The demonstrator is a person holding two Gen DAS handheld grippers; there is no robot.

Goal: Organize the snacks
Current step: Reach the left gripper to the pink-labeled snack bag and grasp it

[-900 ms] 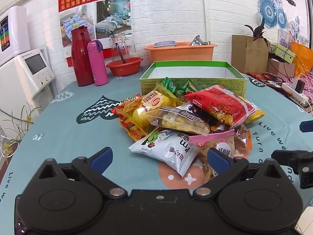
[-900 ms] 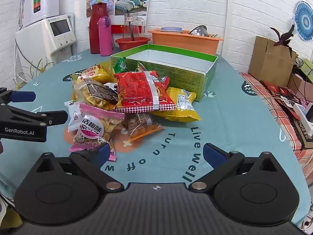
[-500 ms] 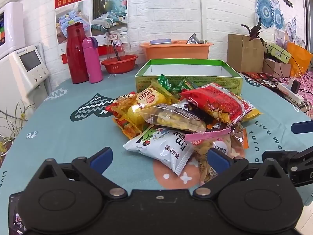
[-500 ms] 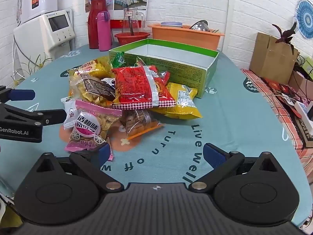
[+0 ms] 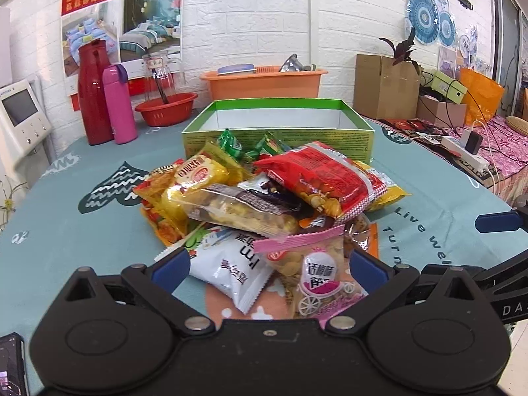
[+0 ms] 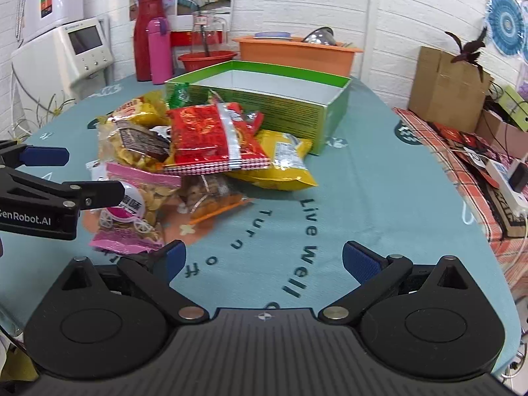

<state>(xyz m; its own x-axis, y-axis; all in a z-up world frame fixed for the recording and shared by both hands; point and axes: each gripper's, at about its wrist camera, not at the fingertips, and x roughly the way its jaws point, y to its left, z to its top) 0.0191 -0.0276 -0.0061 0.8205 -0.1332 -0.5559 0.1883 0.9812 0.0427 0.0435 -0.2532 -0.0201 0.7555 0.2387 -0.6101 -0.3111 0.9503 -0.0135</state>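
At the far left of the surface (image 5: 59,231), a red flask (image 5: 94,89) and a pink bottle (image 5: 118,105) are standing side by side, with a red basin (image 5: 165,109) just to their right. On the near left you are holding your left gripper (image 5: 269,265) with its jaws spread wide and nothing grasped; a white packet (image 5: 231,270) and a pink-topped packet (image 5: 316,277) are lying on the surface between its blue fingertips (image 5: 170,267), neither one pinched. Toward the middle, the snack pile (image 5: 264,194) is sitting heaped on the teal cloth: a yellow packet (image 5: 201,178) on its left, a clear bag of puffed corn (image 5: 237,208) across the centre, and a red packet (image 5: 316,178) lying on top to the right. Just beyond the pile, touching its far edge, the green box (image 5: 280,132) is standing open, its white inside showing no snacks. An orange tub (image 5: 264,81) is sitting farther back by the wall. On the right you are holding your right gripper (image 6: 262,262) released as well, wide apart over bare cloth, with the pile ahead and to its left. A cardboard box (image 6: 445,85) is standing at the far right.
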